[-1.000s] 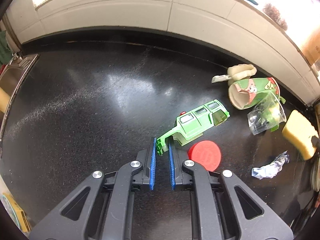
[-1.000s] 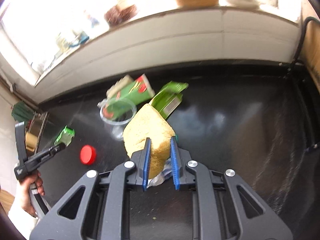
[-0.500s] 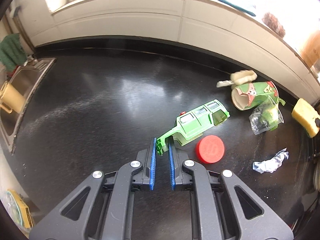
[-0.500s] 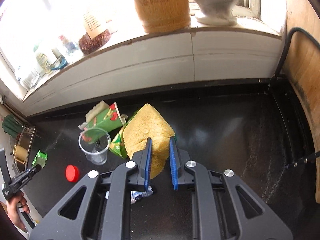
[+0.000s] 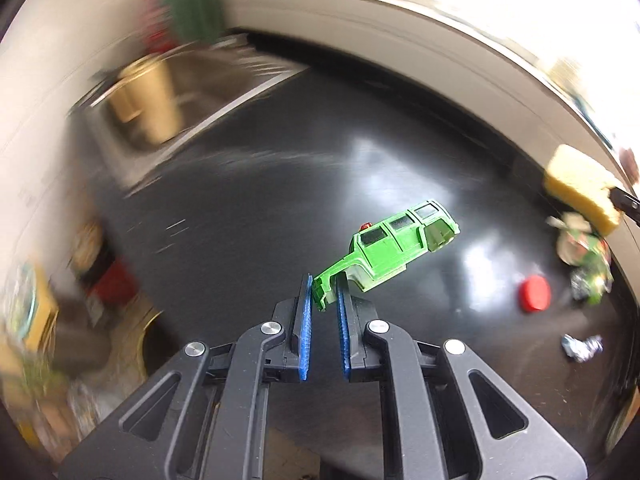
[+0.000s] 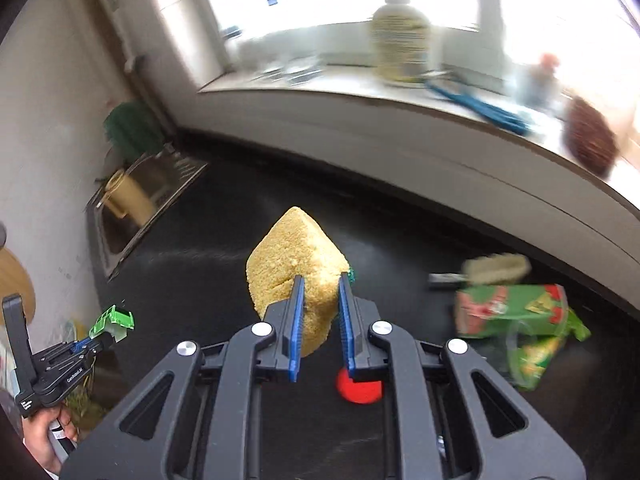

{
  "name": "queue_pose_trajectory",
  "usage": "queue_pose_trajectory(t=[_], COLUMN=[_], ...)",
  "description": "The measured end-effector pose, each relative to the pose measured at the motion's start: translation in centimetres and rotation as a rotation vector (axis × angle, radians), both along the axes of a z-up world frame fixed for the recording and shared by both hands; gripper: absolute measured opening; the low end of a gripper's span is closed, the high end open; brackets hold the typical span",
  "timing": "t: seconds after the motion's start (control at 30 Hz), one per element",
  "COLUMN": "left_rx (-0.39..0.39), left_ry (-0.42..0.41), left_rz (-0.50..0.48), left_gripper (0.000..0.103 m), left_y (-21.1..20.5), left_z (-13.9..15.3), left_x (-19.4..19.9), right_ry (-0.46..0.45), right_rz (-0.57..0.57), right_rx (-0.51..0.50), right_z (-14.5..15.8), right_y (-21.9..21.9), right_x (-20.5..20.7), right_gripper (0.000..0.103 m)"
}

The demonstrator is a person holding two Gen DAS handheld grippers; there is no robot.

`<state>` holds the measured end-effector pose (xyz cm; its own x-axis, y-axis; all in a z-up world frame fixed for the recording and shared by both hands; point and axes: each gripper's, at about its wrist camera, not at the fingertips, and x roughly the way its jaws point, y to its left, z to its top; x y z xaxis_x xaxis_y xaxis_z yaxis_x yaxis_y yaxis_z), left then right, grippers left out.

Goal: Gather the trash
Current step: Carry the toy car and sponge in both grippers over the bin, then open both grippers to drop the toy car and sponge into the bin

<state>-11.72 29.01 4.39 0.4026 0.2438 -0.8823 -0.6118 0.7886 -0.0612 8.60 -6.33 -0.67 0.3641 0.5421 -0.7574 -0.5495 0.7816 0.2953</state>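
Note:
My left gripper (image 5: 323, 290) is shut on the nose of a green toy car body (image 5: 394, 246) and holds it in the air above the black counter (image 5: 260, 208). The car also shows in the right wrist view (image 6: 114, 320), at the far left, in the left gripper (image 6: 98, 340). My right gripper (image 6: 322, 296) is shut on a yellow sponge (image 6: 294, 256), lifted above the counter; the sponge also shows in the left wrist view (image 5: 580, 188). A red lid (image 5: 534, 298), a crumpled foil wrapper (image 5: 582, 346) and green cartons (image 6: 512, 312) lie on the counter.
A steel sink (image 5: 160, 120) holding a yellow mug (image 5: 148, 100) is at the counter's left end. A clear plastic cup (image 6: 532, 352) lies by the cartons. A bottle (image 6: 400, 40) and a blue brush (image 6: 476, 104) stand on the windowsill. Blurred clutter lies below the counter's left edge.
Both grippers have lifted and swung left toward the sink end. The green car has risen off the counter with my left gripper. The sponge stays held.

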Motion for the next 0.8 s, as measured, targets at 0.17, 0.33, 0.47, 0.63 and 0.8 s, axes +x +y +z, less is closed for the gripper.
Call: queue_pose_trajectory(t=[0.17, 0.33, 0.47, 0.63, 0.8], left_rx=[-0.037, -0.082, -0.125, -0.183, -0.253], left_ry=[0.018, 0.038, 0.047, 0.047, 0.046], left_rz=[0.237, 0.418, 0.514, 0.596, 0.651], left_gripper=[0.011, 0.011, 0.011, 0.011, 0.011], left_y=[5.5, 8.8, 9.8, 10.7, 11.4], left_z=[-2.5, -5.9, -8.4, -12.6, -18.5], left_x=[-10.0, -17.9, -22.2, -25.0, -26.2], right_ry=[-0.006, -0.007, 0.008, 0.012, 0.012], right_rz=[0.316, 0.592, 0.765, 0.884, 0.962], right_rx=[-0.038, -0.087, -0.138, -0.185, -0.266], right_z=[-0.5, -3.1, -6.1, -9.2, -14.1], right_y=[15.3, 27.0, 33.4, 37.5, 40.7], right_x=[-6.7, -16.1, -23.5, -29.1, -32.9], right_gripper=[0.017, 0.017, 0.017, 0.017, 0.017])
